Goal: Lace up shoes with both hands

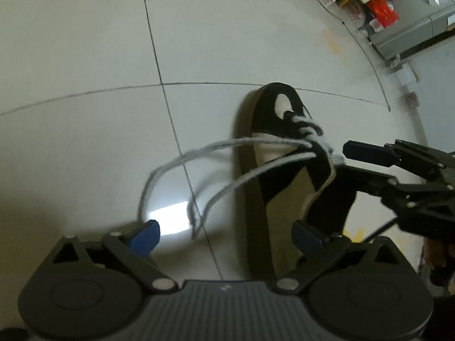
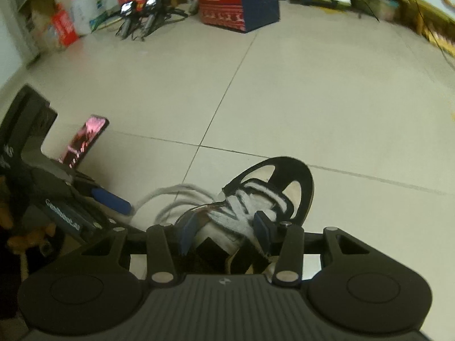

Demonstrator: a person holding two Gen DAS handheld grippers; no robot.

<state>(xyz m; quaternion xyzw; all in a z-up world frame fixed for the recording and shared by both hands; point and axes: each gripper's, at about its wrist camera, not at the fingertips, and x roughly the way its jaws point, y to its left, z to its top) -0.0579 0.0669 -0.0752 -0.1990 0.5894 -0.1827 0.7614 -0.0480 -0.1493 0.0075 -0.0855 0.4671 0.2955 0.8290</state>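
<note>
A black and white shoe (image 1: 273, 147) lies tipped on its side on the pale tiled floor (image 1: 85, 56), its tan sole facing left and its toe at the far end. Grey-white laces (image 1: 227, 153) cross its front, and two loose strands arc out to the left and droop toward the near floor. The left hand-held gripper (image 1: 226, 237) sits at the near edge with its blue-tipped fingers (image 1: 145, 234) spread wide; nothing is pinched between them. The right hand-held gripper (image 1: 345, 159) reaches in from the right at the shoe's lacing. Boxes and a red bag (image 1: 381, 10) crowd the far right corner.
</note>
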